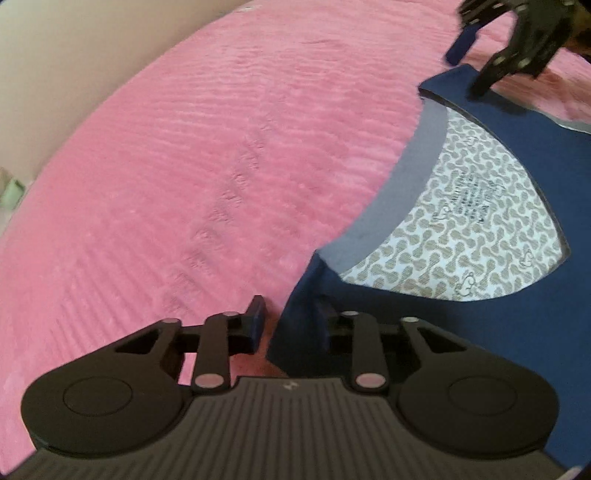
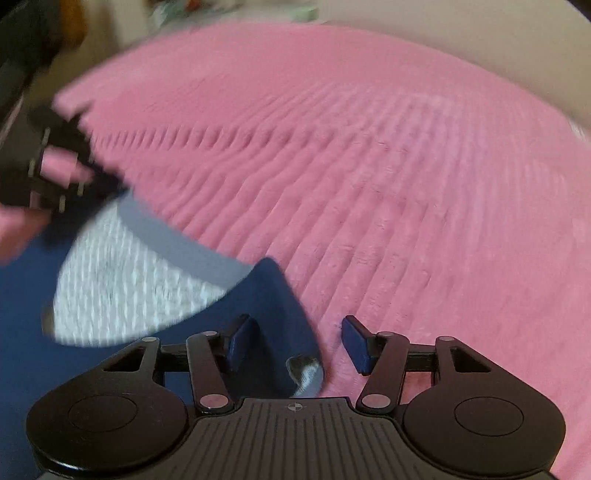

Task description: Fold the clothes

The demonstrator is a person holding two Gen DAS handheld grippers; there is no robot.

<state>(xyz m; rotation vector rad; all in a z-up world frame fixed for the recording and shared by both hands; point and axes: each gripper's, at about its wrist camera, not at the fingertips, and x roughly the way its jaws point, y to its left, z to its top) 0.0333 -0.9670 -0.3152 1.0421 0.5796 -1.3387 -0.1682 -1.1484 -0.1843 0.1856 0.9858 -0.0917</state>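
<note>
A navy blue garment (image 1: 480, 321) with a grey collar (image 1: 417, 162) and a patterned white lining (image 1: 476, 221) lies flat on the pink bedspread. My left gripper (image 1: 291, 325) is open at one shoulder, with the fabric edge between its blue pads. In the right wrist view, my right gripper (image 2: 299, 341) is open astride the other shoulder corner of the garment (image 2: 273, 295). The right gripper (image 1: 471, 64) also shows at the top right of the left wrist view, one finger touching the fabric. The left gripper (image 2: 88, 177) appears blurred at the left of the right wrist view.
The ribbed pink bedspread (image 1: 221, 166) stretches wide beyond the garment's collar. A beige wall (image 1: 74, 55) runs behind it. A small pale green object (image 1: 13, 192) sits at the bed's left edge. Blurred clutter (image 2: 221, 9) lies beyond the far edge.
</note>
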